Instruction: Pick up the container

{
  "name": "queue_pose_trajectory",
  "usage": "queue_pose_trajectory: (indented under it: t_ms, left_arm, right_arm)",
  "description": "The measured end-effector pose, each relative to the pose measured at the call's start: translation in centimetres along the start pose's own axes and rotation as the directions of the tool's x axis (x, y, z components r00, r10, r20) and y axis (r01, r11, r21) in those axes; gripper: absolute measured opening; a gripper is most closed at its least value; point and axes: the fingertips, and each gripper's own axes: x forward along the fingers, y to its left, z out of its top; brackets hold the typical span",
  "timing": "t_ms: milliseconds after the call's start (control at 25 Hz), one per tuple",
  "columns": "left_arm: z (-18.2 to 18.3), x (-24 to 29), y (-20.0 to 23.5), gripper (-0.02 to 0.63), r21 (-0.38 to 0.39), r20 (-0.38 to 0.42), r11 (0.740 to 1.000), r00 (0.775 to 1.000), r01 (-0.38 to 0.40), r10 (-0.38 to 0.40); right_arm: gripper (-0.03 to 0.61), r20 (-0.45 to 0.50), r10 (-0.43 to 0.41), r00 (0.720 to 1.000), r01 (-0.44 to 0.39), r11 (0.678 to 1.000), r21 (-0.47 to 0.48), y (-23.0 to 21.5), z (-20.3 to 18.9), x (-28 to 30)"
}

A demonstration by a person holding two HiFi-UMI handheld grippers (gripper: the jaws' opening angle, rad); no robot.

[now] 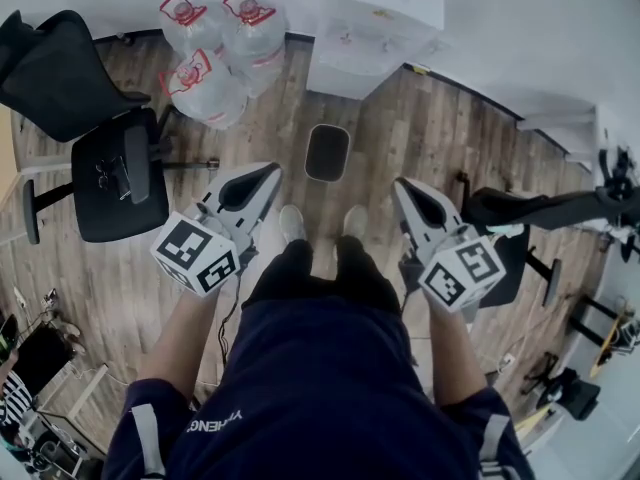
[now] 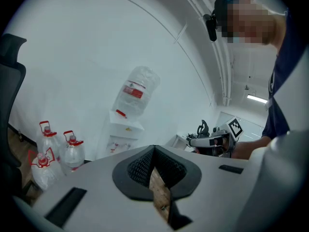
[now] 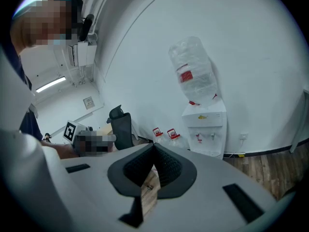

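A small dark container (image 1: 327, 152) with a pale rim stands on the wooden floor, just ahead of the person's feet. My left gripper (image 1: 266, 175) hangs above the floor to the container's left, jaws shut with nothing between them. My right gripper (image 1: 406, 188) hangs to its right, also shut and empty. In the left gripper view the left gripper (image 2: 154, 152) has its black pads closed together, and the right gripper (image 2: 215, 140) shows across from it. The right gripper view shows the right gripper (image 3: 154, 150) closed the same way. Neither gripper view shows the container.
Three large water bottles (image 1: 218, 56) stand at the back left beside a white water dispenser (image 1: 376, 26) against the wall. A black office chair (image 1: 112, 173) is at the left. Another dark chair (image 1: 540, 213) and cables are at the right.
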Motion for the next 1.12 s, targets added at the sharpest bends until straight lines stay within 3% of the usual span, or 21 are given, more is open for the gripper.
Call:
queue_pose_trajectory:
  t_ms: [280, 640, 1040, 1120]
  left_arm:
    - [-3.6, 4.8, 3.8, 0.018, -0.037, -0.075, 0.997, 0.995, -0.065, 0.062]
    - [-11.3, 12.4, 10.7, 0.018, -0.080, -0.144, 0.982, 0.977, -0.169, 0.156]
    - [-28.7, 20.4, 18.7, 0.020, -0.156, -0.333, 0.963, 0.929, -0.221, 0.160]
    - [-33.2, 21.8, 20.2, 0.032, -0.175, -0.385, 0.957, 0.911, -0.230, 0.148]
  right_arm:
    - [0.015, -0.098, -0.006, 0.995, 0.009, 0.999, 0.034, -6.2, -2.7, 5.4]
    - [0.017, -0.277, -0.008, 0.961, 0.029, 0.997, 0.072, -16.0, -11.1, 13.4]
    - [0.022, -0.501, -0.014, 0.865, 0.098, 0.985, 0.142, -23.5, -28.6, 23.8]
    - [0.073, -0.545, -0.011, 0.839, 0.124, 0.977, 0.171, -24.9, -32.8, 25.4]
